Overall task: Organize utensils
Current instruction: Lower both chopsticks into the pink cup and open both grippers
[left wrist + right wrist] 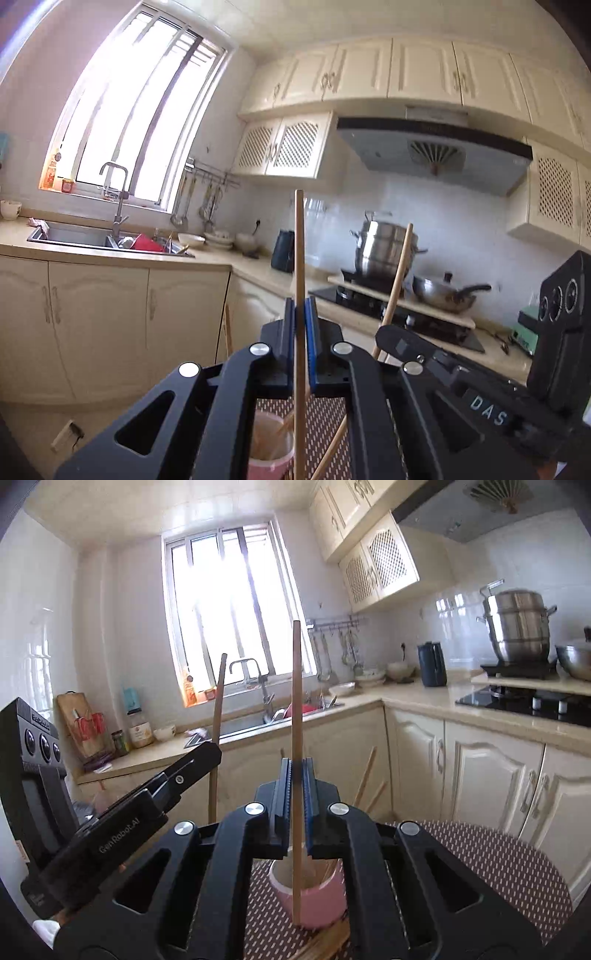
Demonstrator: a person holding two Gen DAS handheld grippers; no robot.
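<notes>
The left gripper (pixel 300 317) is clamped on a wooden chopstick (pixel 300 280) that stands nearly upright between its blue pads, the stick running down past the jaws toward a pink cup (pixel 271 448) below. The right gripper (pixel 295 775) likewise pinches its own chopstick (pixel 296 716) upright — its lower end hangs in front of the same pink cup (pixel 314 901), which sits on a dotted placemat (pixel 480 853) and already holds a few sticks. Each wrist view catches the other tool beside it, its stick tilted slightly. More loose chopsticks (pixel 325 941) lie on the mat just in front of the cup. Beyond — a sink (pixel 243 723) under the window, a steel steamer pot (pixel 517 627) on the stove.
</notes>
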